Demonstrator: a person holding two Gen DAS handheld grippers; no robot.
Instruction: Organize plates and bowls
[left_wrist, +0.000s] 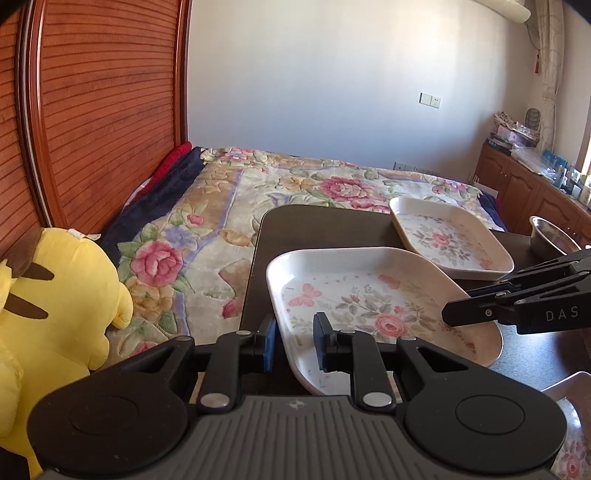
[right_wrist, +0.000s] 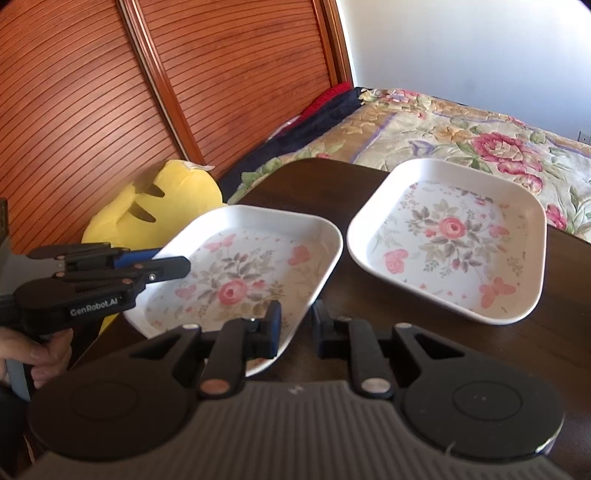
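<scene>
A white square plate with a rose print (left_wrist: 369, 295) (right_wrist: 240, 273) lies nearest me on the dark table (left_wrist: 314, 229). My left gripper (left_wrist: 295, 343) is shut on its left rim, one finger inside the plate and one outside. My right gripper (right_wrist: 295, 330) pinches the opposite rim corner in the same way. Each gripper also shows in the other's view: the left gripper (right_wrist: 173, 263) reaches in from the left, the right gripper (left_wrist: 461, 304) from the right. A second matching plate (left_wrist: 450, 236) (right_wrist: 450, 243) sits farther back on the table, apart from the first.
A steel bowl (left_wrist: 550, 232) stands at the table's far right. A yellow plush toy (left_wrist: 55, 295) (right_wrist: 166, 199) sits left of the table against a wooden headboard. Behind the table lies a bed with a floral blanket (left_wrist: 295, 184). A hand (right_wrist: 40, 354) holds the left gripper's handle.
</scene>
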